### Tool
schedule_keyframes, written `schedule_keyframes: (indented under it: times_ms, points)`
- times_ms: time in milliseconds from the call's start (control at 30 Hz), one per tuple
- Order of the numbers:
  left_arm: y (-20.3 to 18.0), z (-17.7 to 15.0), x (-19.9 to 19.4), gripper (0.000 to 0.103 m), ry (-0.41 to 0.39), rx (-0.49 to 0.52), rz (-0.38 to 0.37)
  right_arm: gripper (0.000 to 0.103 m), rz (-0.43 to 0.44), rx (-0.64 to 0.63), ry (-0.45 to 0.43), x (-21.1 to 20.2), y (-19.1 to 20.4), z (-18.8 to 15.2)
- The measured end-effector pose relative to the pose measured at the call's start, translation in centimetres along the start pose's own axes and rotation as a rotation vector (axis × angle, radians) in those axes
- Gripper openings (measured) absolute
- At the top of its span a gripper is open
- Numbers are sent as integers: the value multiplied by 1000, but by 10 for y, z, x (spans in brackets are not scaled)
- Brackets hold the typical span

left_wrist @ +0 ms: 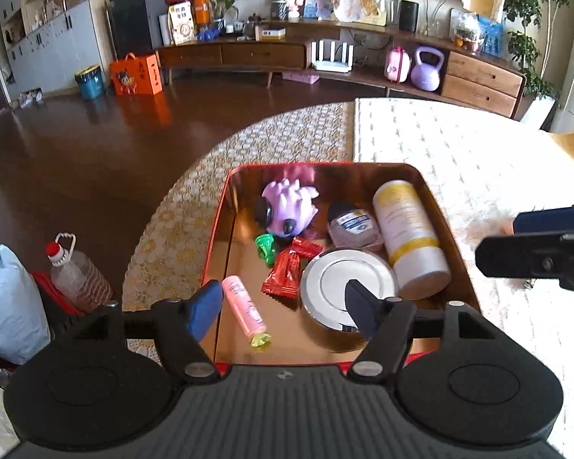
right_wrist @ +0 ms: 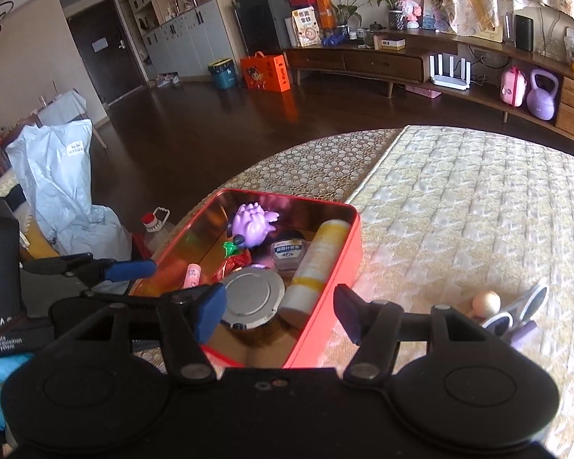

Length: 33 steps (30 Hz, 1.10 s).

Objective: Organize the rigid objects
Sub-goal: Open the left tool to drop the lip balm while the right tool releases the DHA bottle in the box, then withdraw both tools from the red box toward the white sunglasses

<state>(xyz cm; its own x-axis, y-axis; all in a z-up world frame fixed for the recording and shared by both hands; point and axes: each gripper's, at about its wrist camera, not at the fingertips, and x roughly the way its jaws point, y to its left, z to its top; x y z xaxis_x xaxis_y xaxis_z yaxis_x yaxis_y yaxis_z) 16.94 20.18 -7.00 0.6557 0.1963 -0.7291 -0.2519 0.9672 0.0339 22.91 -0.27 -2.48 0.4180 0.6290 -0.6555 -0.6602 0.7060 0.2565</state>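
Steel-lidded tin (left_wrist: 348, 287), ahead of parted, empty left gripper (left_wrist: 283, 306): likely stiff, slick; grip rim. Right gripper (right_wrist: 279, 311) likewise apart, empty.

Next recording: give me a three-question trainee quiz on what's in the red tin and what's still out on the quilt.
1. True or false: the pink tube lies inside the red tin.
2. Which lies beside the round silver-lidded can? A) the white and yellow bottle B) a kettlebell C) a router
3. Fill in: outside the tin, on the quilt, lie a wooden ball and a pair of ____.

Key: 1 true; 2 A; 3 sunglasses.
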Motion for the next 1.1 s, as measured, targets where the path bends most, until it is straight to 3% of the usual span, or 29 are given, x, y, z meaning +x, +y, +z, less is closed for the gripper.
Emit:
schedule_keyframes:
  times_ms: [167,267,433,533,1100]
  points:
    - [-6,0,-19,70,-25,-1,-20,65,18,16,-29,-25,-4,-13]
    - [-12,-1,-29,71,-40,1,-37,74,30,38,-56,-41,-9,-22]
    - [-25,-4,-44,71,-53,5,-73,80,19,61,-80,-64,-20,-38]
    - [-34,-7,-51,78,-60,-2,-110,82,-4,78,-88,-75,-28,-50]
    - [-109,-22,-60,84,-79,35,-239,98,-114,127,-146,-116,-90,-96]
